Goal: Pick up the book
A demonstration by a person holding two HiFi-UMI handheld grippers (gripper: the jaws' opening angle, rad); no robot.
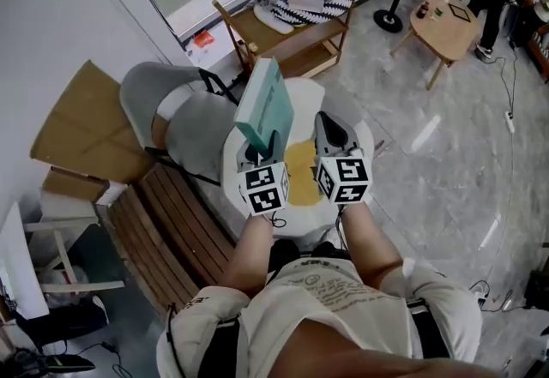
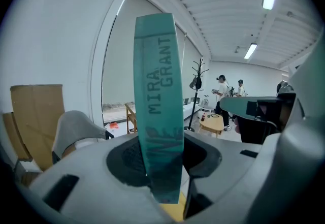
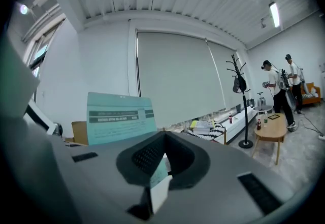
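Left gripper view: book (image 2: 157, 106) between fingers (image 2: 76, 180)

2 bare forearms (image 1: 250, 249) side by side, left gripper (image 1: 266, 145) clamped on the book (image 1: 264, 102), right gripper (image 1: 333, 129) with jaws together

Round white table (image 1: 310, 98) on grey marbled floor (image 1: 446, 171), yellow sheet (image 1: 302, 171) lying flat on its top

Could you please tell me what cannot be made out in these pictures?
- Book: left gripper view, lower spine lettering in shadow between the left claw's jaws, unreadable.
- Right claw: right gripper view, pale sliver between its jaws too small to identify; grip unclear.
- Yellow item on the white table: head view, partly behind both claws; identity unclear.
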